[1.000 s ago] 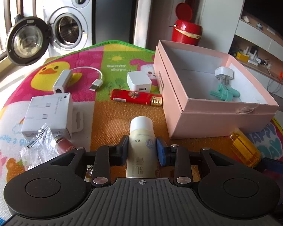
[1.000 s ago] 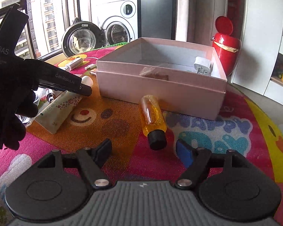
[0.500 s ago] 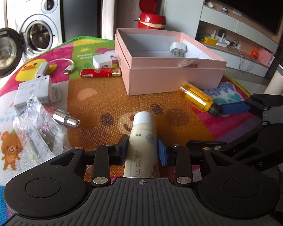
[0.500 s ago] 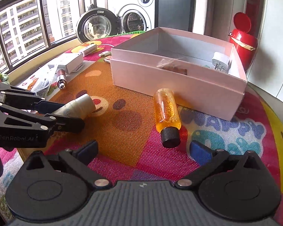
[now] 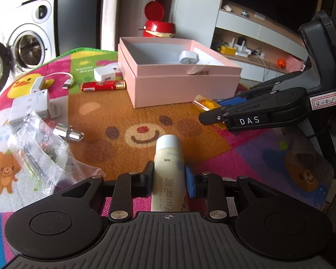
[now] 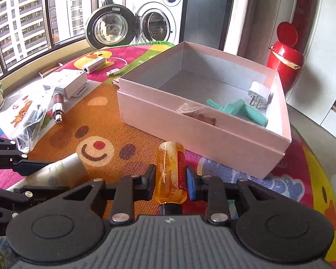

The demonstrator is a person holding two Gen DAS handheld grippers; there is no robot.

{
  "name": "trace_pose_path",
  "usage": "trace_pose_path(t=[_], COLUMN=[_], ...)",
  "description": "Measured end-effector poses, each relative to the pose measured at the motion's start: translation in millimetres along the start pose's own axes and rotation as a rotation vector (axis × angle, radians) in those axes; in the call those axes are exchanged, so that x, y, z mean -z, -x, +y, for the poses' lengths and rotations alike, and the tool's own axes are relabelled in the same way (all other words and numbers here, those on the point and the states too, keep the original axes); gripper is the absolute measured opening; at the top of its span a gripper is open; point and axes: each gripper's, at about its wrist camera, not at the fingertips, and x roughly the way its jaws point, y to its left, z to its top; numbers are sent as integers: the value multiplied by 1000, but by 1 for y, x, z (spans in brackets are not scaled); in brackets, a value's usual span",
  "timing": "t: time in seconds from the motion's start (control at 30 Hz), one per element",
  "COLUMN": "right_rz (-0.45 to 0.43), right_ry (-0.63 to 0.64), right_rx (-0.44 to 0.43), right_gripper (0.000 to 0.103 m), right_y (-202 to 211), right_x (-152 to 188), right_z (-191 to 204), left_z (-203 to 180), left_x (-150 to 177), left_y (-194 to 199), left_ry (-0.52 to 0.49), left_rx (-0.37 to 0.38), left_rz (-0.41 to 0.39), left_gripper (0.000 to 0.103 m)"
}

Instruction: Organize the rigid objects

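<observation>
My left gripper [image 5: 169,179] is shut on a cream tube [image 5: 169,157] with a white cap, held above the colourful play mat [image 5: 127,116]. My right gripper [image 6: 169,180] is shut on an orange bottle [image 6: 170,168] with a black cap, just in front of the pink box [image 6: 203,134]. The box [image 5: 181,85] holds a white plug [image 6: 258,94] and teal pieces [image 6: 237,108]. The right gripper [image 5: 215,109] also shows in the left wrist view, on the orange bottle [image 5: 205,103].
On the mat lie a red lighter [image 5: 100,86], a white charger [image 5: 105,72], a white adapter with cable [image 5: 40,83], a white box [image 5: 30,107], a crumpled plastic bag [image 5: 40,154] and a metal-capped lipstick [image 5: 69,133]. A red bin [image 5: 158,27] and a washing machine [image 6: 159,20] stand behind.
My right gripper moved forward and closed on the orange bottle. My left gripper pulled back and turned right with the cream tube still in it.
</observation>
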Motion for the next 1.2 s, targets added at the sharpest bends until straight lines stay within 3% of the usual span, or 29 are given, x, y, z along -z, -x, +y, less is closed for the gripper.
trace_pose_path(t=[0.2, 0.4, 0.47, 0.6, 0.7, 0.87, 1.0, 1.2], right_rz=[-48, -229, -284, -328, -313, -271, -234, -132], right_ry=[0, -22, -32, -66, -106, -175, -220, -318], right_rx=[-4, 42, 75, 101, 100, 95, 48, -48], right_gripper=[27, 27, 27, 27, 27, 27, 27, 27], right_y=[58, 117, 128, 131, 123, 99, 68, -3], right_x=[7, -31, -42, -51, -55, -62, -79, -113], right_z=[-3, -21, -26, -37, -47, -64, -69, -60], left_z=[-5, -7, 0, 13, 19, 45, 62, 100], left_x=[-7, -99, -136, -203, -226, -195, -140, -60], left_y=[23, 46, 42, 9, -34, -36, -8, 24], left_ry=[-16, -121, -103, -28, 30, 111, 132, 259], left_rx=[65, 57, 50, 67, 62, 44, -50, -217], left_rz=[-75, -297, -344, -360, -298, -279, -275, -167], left_gripper=[33, 33, 33, 33, 32, 32, 32, 32])
